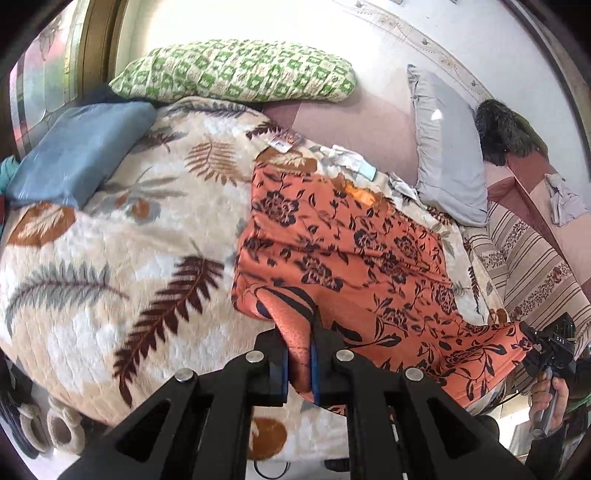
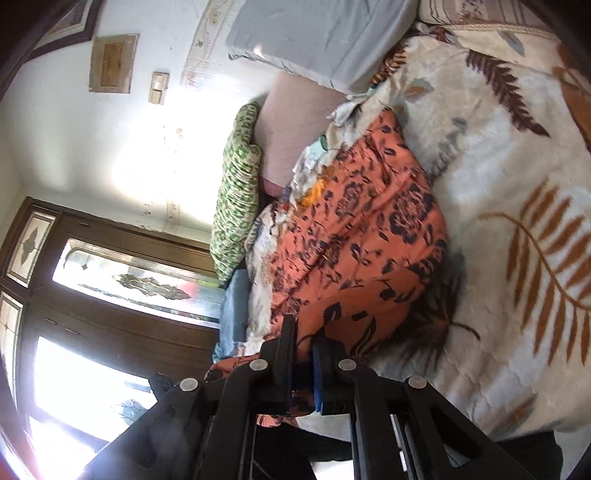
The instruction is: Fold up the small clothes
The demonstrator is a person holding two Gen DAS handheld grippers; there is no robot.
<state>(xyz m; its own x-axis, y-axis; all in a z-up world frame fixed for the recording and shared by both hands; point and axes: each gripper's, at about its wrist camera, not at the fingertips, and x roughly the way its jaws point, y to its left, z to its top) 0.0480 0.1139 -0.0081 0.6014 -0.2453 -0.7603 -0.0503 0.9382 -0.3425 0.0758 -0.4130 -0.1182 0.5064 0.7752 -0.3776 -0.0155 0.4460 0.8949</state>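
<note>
My left gripper [image 1: 299, 354] clamped on near corner of orange floral garment [image 1: 343, 243]; my right gripper [image 2: 303, 354] clamped on other corner. Garment drapes from both onto leaf-print blanket [image 1: 110, 251] on bed.

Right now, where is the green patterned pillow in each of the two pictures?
Left wrist view: the green pillow lies across the top, left of centre, at the far edge of the bed.
Right wrist view: the green pillow stands on end left of centre, between the white wall and the orange flowered cloth.
Shared landmark: the grey pillow.
</note>
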